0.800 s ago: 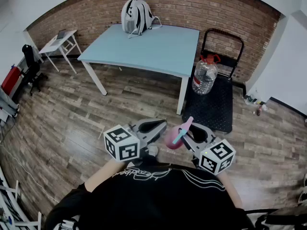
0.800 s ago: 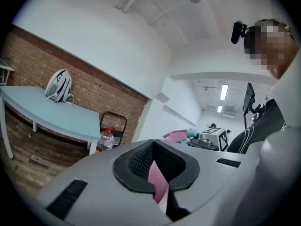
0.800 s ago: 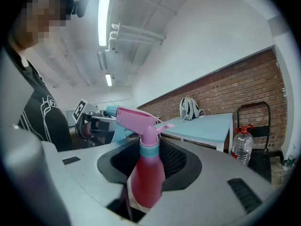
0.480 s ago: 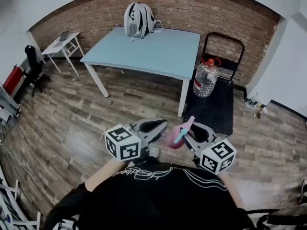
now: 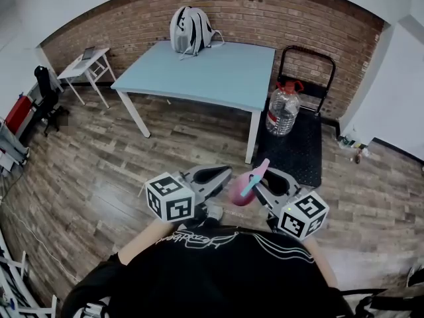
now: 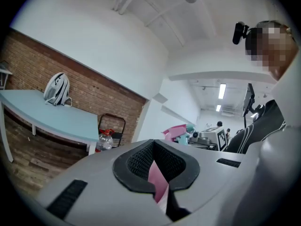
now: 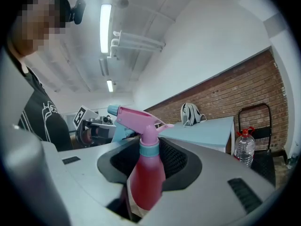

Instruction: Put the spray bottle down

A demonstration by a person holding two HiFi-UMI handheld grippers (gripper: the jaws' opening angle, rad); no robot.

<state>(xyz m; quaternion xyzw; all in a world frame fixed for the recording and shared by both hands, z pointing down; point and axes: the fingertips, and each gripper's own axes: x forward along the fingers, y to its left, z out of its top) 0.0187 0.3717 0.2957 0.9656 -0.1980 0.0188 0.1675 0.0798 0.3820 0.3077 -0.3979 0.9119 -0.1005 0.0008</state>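
Right gripper view: right gripper (image 7: 150, 160) pinching the pink spray bottle (image 7: 145, 178) round its body, upright, trigger head above the jaws | handling: likely light, smooth rigid plastic, could slip or tip; a mid-body hold suits | place: in the air near the person's chest, blue table (image 5: 199, 71) well apart | left gripper (image 6: 157, 166) closed on a thin pink strip (image 6: 157, 185)
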